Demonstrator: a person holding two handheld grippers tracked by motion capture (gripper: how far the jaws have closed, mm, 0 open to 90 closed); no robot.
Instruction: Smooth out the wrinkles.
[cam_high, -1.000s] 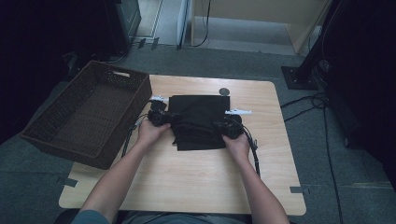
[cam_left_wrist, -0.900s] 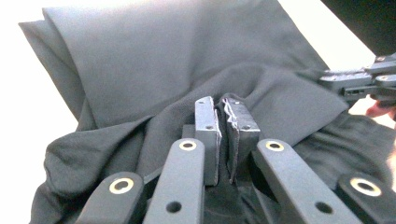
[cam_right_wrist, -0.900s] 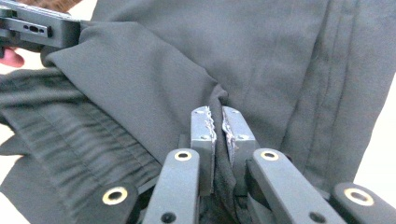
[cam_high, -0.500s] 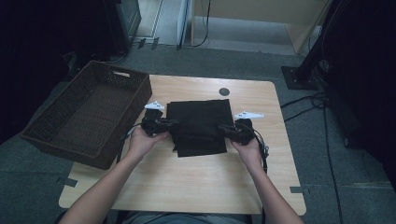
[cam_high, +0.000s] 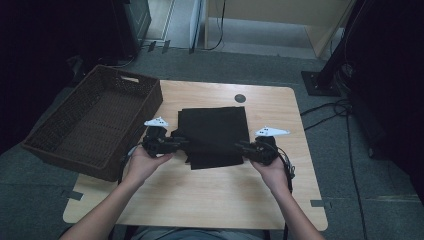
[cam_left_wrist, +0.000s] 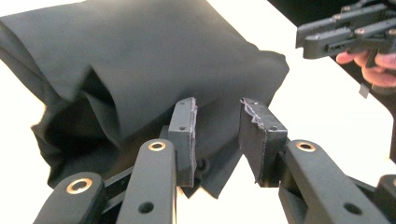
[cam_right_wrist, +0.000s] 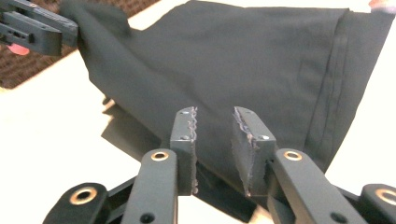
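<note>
Black cloth (cam_high: 214, 135) lies folded, rumpled along its near edge.

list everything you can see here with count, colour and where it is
folded cloth: 1, black, middle of the table between the two grippers
basket: 1, dark brown wicker, at the table's left edge
table: 1, light wood, centre of the floor
round hole cover: 1, dark, far side of the tabletop
left gripper: 1, black, at the cloth's left edge, jaws apart, having just been opening
right gripper: 1, black, at the cloth's right edge, jaws apart, having just been opening
hands: 2, one on each gripper
</note>
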